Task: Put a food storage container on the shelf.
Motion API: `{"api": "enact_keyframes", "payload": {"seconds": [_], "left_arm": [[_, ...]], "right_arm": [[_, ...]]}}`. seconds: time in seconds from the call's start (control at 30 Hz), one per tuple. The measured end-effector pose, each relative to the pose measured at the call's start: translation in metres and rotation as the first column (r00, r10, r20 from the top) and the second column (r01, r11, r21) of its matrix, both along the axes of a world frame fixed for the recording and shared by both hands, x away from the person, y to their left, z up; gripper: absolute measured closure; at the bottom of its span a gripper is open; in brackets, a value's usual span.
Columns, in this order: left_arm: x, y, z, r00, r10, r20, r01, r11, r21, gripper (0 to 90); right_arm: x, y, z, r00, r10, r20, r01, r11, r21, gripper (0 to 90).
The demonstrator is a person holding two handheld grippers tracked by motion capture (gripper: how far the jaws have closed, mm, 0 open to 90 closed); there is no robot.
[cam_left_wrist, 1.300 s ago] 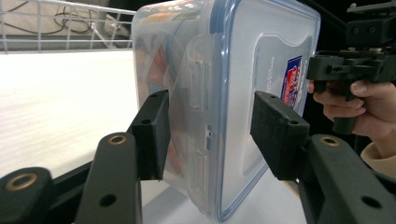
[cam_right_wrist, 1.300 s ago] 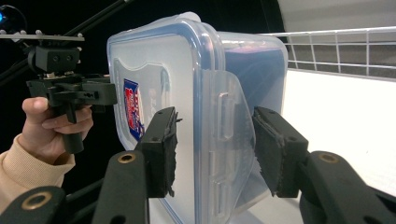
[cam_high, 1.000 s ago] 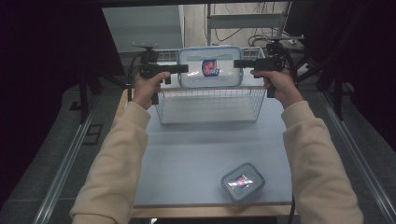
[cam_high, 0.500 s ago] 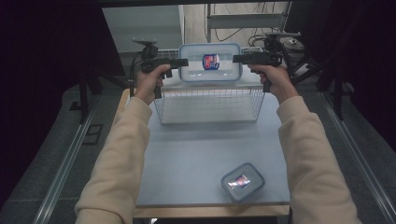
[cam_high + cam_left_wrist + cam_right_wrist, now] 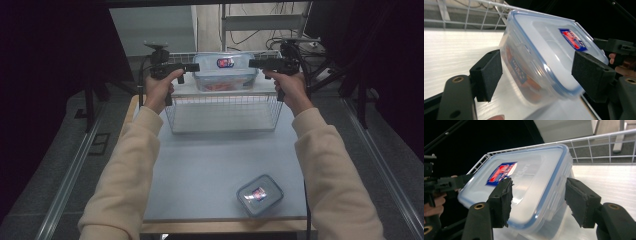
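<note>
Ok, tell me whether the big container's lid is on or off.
On. The blue-rimmed lid sits flat over the large container, its edge seated all round where visible.

Large container (image 5: 225, 71) is now sitting on the shelf (image 5: 185, 91) above the wire basket (image 5: 223, 111); in the earlier frames it was being carried between the two grippers, nearer the person. Left gripper (image 5: 534, 75) jaws have just been opening: pads are standing off the container's end, which is lying between them. Right gripper (image 5: 537, 200) jaws are likewise opening, the container's other end between them, pads apart from it.
</note>
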State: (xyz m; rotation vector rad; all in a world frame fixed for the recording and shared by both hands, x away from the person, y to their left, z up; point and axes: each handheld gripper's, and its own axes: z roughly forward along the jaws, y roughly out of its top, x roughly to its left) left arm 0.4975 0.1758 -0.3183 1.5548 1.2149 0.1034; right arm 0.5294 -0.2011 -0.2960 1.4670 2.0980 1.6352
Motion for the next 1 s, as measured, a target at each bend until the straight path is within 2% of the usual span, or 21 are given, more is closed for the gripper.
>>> {"api": "enact_keyframes", "payload": {"seconds": [0.1,0.23,0.27,0.3,0.33,0.37,0.43,0.5,0.63,0.77,1.0], "left_arm": [[-0.015,0.003,0.004,0.9992,-0.008,0.04,0.007,0.9996,0.027,30.0],[-0.036,0.005,0.002,0.9975,0.0,0.07,-0.005,0.9975,0.071,50.0],[-0.041,0.006,0.0,0.9973,0.001,0.074,-0.007,0.9968,0.08,50.0],[-0.047,0.006,-0.003,0.9969,-0.012,0.078,0.006,0.9968,0.08,65.1],[-0.05,0.006,-0.004,0.9966,-0.029,0.077,0.024,0.9968,0.076,65.1],[-0.054,0.005,-0.008,0.9952,-0.062,0.076,0.056,0.9953,0.079,69.3],[-0.059,0.001,-0.013,0.9933,-0.089,0.074,0.082,0.9917,0.099,81.4],[-0.063,-0.006,-0.02,0.9907,-0.123,0.058,0.115,0.9858,0.122,86.9],[-0.072,-0.013,-0.031,0.9873,-0.151,0.047,0.143,0.9793,0.143,89.8],[-0.089,-0.017,-0.044,0.9836,-0.174,0.047,0.164,0.9716,0.171,90.0],[-0.12,-0.012,-0.072,0.9853,-0.166,0.039,0.159,0.9763,0.147,89.5]], "right_arm": [[-0.01,-0.006,0.002,0.9996,0.023,0.019,-0.023,0.9997,0.0,41.7],[-0.027,-0.015,0.0,0.9986,0.046,0.028,-0.045,0.9989,-0.014,45.6],[-0.027,-0.015,0.0,0.9986,0.046,0.028,-0.045,0.9989,-0.014,45.6],[-0.035,-0.018,-0.002,0.9981,0.053,0.031,-0.052,0.9985,-0.018,45.9],[-0.035,-0.018,-0.002,0.9981,0.053,0.031,-0.052,0.9985,-0.018,45.9],[-0.037,-0.02,-0.003,0.998,0.055,0.031,-0.055,0.9983,-0.02,45.9],[-0.044,-0.023,-0.006,0.9976,0.061,0.032,-0.061,0.998,-0.019,45.9],[-0.051,-0.025,-0.009,0.9969,0.071,0.033,-0.071,0.9973,-0.018,45.8],[-0.061,-0.028,-0.017,0.9957,0.086,0.032,-0.086,0.9962,-0.01,45.5],[-0.076,-0.036,-0.029,0.9926,0.113,0.043,-0.114,0.9935,0.009,45.4],[-0.106,-0.048,-0.06,0.9874,0.155,0.029,-0.155,0.9877,-0.021,43.9]]}}
